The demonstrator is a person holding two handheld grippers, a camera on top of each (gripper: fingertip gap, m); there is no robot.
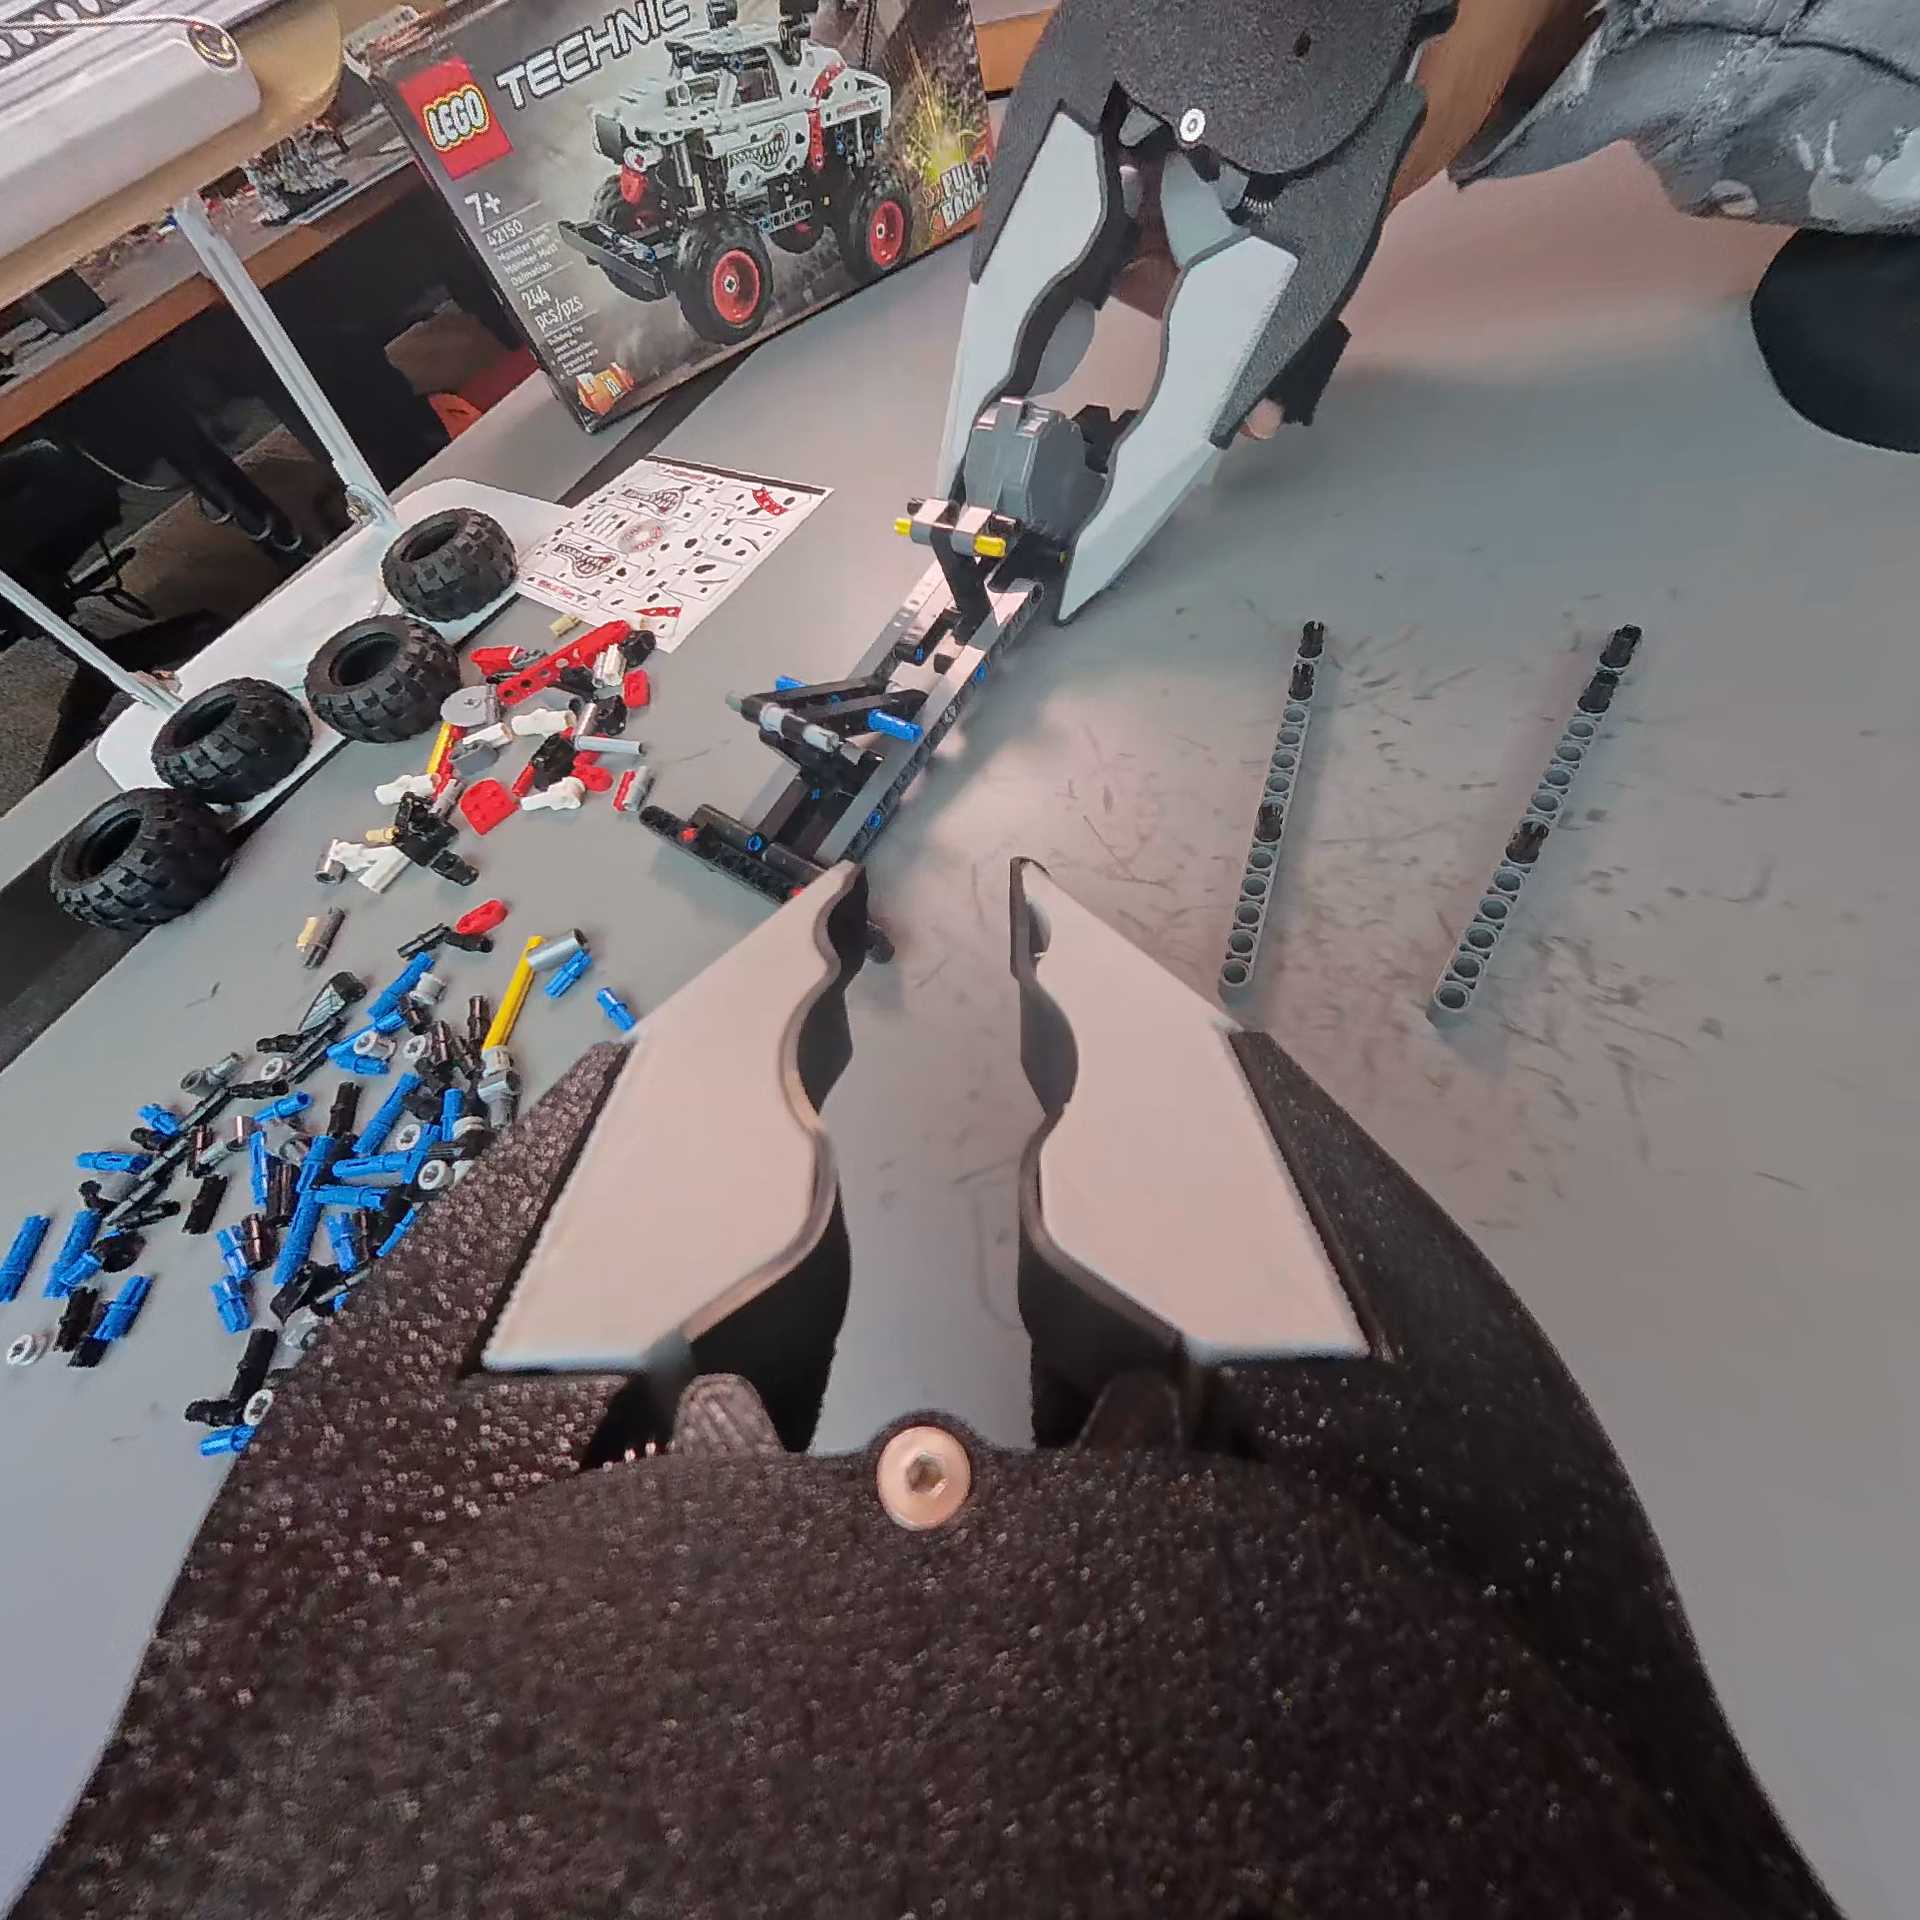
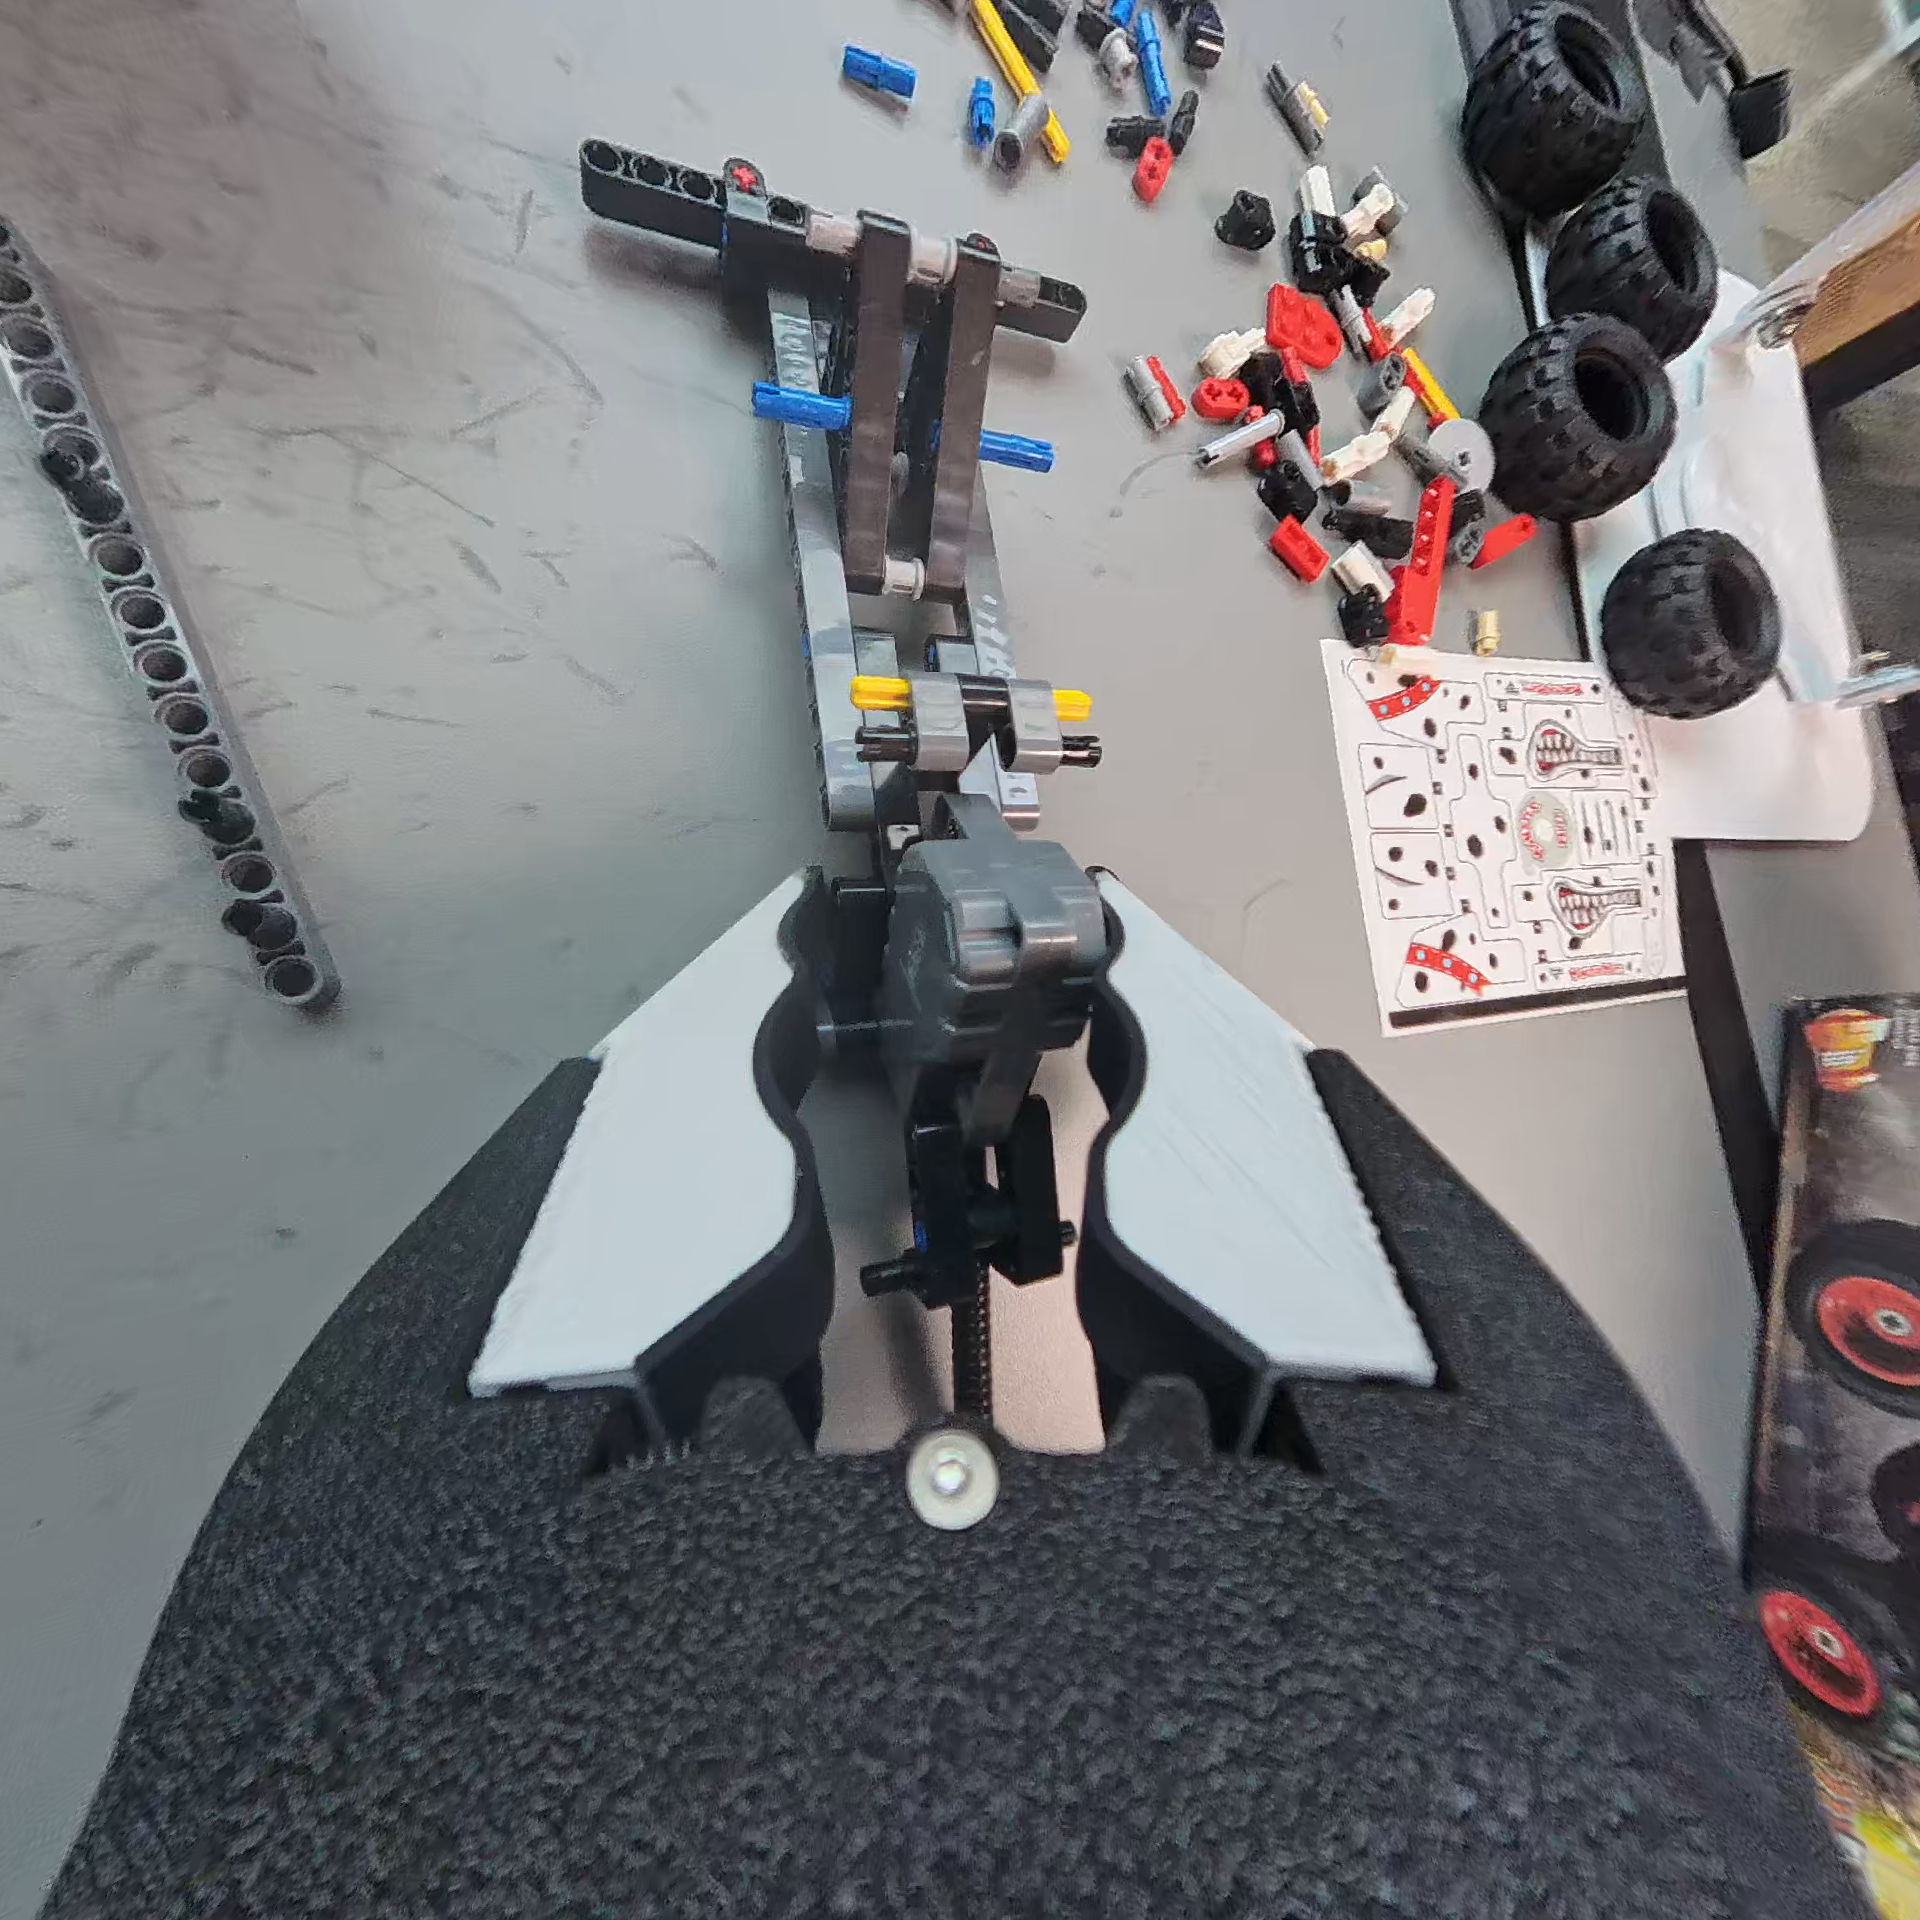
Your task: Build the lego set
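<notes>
Left wrist view: left tongs (image 1: 935,883) parted, holding nothing, tips just short of the near end of the frame (image 1: 883,717), which lies on the bench (image 1: 1351,1299); likely waiting to steady it. Right tongs (image 1: 1023,582) reach the far end, around the grey motor block (image 1: 1029,468). Two grey beams (image 1: 1273,810) lie right of the frame, loose pins (image 1: 312,1132) and tyres (image 1: 384,675) left. Right wrist view: right tongs (image 2: 951,894) closed against the motor block (image 2: 987,956), probably pressing it home on the frame (image 2: 894,468).
</notes>
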